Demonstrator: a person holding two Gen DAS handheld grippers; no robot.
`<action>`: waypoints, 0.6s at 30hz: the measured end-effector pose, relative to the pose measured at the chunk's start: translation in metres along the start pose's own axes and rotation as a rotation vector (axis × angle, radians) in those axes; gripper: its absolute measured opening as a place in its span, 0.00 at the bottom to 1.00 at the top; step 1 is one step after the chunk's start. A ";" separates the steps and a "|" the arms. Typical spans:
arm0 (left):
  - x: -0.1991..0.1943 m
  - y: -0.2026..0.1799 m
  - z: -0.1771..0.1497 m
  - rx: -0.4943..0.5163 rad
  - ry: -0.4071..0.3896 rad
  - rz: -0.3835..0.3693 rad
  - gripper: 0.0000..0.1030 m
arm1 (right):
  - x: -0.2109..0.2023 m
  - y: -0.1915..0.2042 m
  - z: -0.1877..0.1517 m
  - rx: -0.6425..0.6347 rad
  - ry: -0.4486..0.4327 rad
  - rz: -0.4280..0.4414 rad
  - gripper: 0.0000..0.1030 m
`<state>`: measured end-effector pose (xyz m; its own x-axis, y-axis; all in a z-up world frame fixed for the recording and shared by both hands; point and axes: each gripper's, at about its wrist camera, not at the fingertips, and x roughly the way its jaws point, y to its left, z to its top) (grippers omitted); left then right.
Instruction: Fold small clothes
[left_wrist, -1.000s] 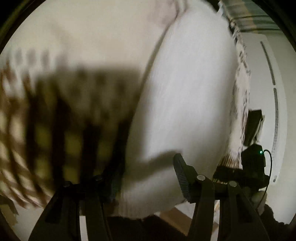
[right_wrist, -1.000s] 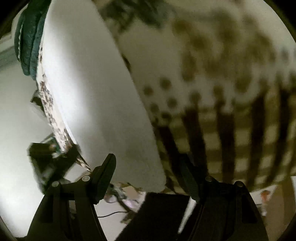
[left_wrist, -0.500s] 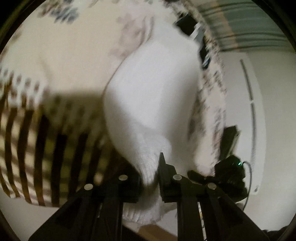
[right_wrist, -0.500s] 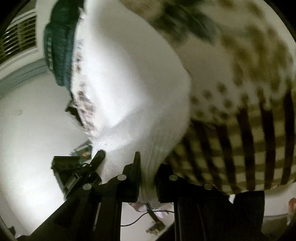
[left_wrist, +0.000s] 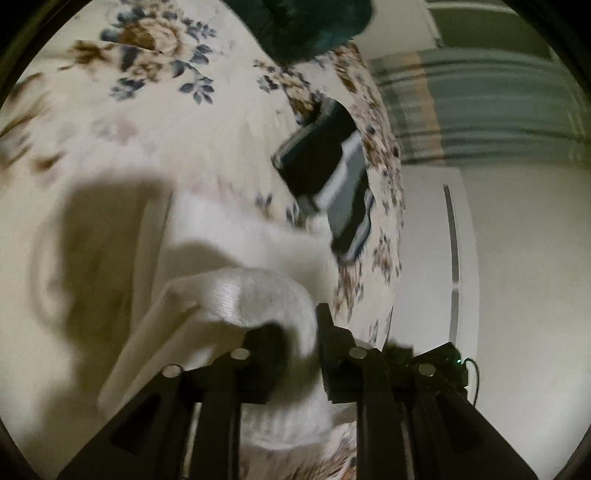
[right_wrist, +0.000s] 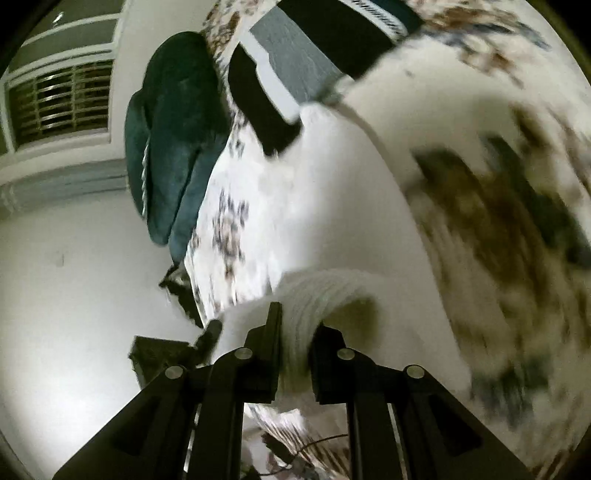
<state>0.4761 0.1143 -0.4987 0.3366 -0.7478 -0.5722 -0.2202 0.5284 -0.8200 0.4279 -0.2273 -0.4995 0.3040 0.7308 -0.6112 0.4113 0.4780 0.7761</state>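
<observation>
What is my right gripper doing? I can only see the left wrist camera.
Observer: The right gripper is shut on a fold of the white cloth.
Operator: Is there anything else over there?
Observer: Yes, a barred window on the wall, past the teal cloth.
</observation>
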 end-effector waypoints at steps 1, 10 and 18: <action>0.009 0.003 0.014 -0.021 -0.003 0.000 0.22 | 0.003 0.003 0.018 0.017 -0.001 0.007 0.17; 0.000 0.016 0.064 0.025 -0.085 0.051 0.53 | 0.019 0.010 0.107 0.019 -0.099 0.025 0.61; 0.063 -0.002 0.049 0.391 0.056 0.340 0.48 | 0.038 0.009 0.080 -0.214 0.008 -0.245 0.61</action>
<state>0.5427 0.0859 -0.5328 0.2541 -0.5221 -0.8141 0.0538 0.8481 -0.5271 0.5118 -0.2338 -0.5285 0.2110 0.5845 -0.7835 0.2810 0.7314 0.6214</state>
